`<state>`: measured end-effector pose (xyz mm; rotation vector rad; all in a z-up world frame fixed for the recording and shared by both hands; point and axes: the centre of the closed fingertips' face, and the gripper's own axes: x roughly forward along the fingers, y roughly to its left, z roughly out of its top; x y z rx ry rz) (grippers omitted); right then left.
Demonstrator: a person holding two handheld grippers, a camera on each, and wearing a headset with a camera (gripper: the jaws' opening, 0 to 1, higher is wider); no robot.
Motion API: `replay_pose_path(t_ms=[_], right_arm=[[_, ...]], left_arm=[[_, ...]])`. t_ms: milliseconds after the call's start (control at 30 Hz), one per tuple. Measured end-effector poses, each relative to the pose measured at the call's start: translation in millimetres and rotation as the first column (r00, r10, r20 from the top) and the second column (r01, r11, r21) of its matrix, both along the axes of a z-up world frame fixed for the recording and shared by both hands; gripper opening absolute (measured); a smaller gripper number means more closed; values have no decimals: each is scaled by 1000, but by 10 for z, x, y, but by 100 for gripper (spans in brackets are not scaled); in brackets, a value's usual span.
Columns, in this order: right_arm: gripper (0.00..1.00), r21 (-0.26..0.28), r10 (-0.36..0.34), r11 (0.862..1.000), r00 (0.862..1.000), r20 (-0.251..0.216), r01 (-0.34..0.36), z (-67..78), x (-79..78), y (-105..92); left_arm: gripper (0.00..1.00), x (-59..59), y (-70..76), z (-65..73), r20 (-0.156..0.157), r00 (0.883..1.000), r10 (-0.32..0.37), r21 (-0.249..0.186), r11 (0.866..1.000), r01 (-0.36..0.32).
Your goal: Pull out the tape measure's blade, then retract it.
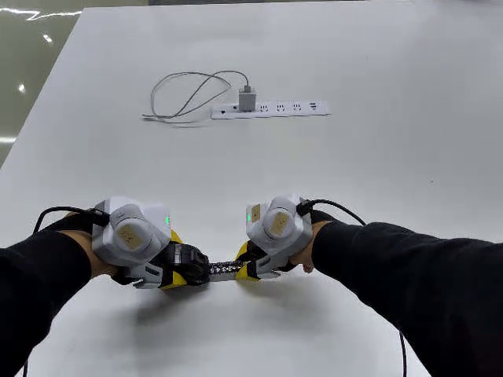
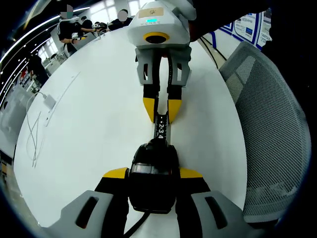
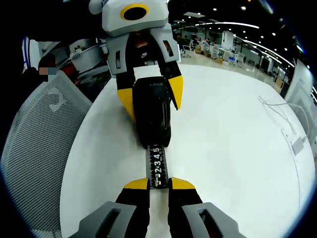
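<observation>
A black tape measure case (image 1: 191, 265) (image 2: 153, 176) (image 3: 153, 110) sits low over the white table, clamped between the yellow-tipped fingers of my left gripper (image 1: 179, 263) (image 2: 153, 173). A short length of its blade (image 1: 225, 269) (image 2: 161, 128) (image 3: 157, 166), printed with numbers, runs out to the right. My right gripper (image 1: 250, 267) (image 3: 158, 184) is shut on the blade's end. The two grippers face each other, a short gap apart, near the table's front edge.
A white power strip (image 1: 271, 108) with a plugged charger (image 1: 247, 99) and a looped grey cable (image 1: 189, 94) lies at the far middle of the table (image 1: 377, 141). A grey mesh chair (image 2: 267, 124) (image 3: 39, 148) stands behind. People sit at distant desks (image 2: 84, 27).
</observation>
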<state>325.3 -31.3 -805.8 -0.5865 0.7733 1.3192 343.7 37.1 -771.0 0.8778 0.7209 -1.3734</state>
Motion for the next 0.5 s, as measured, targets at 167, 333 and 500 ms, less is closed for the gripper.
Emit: replay_pose_path(t_ms=[167,333,500], right_arm=[[9,-2,-3,1000,1000,-3,3,0,-1,-25],[9,-3,-4,1000,1000,-3,4,1,-7,-29],[9,-4,-7,1000,1000,-6,7,3,-12,-34]], left_arm=[[31,0,0,-1,0,1000,1,2,1000,-1],[31,-4,3,2,0,1000,3,1,1000,-3],[31,-3,7,3,0,1000,1,0,1000,-1]])
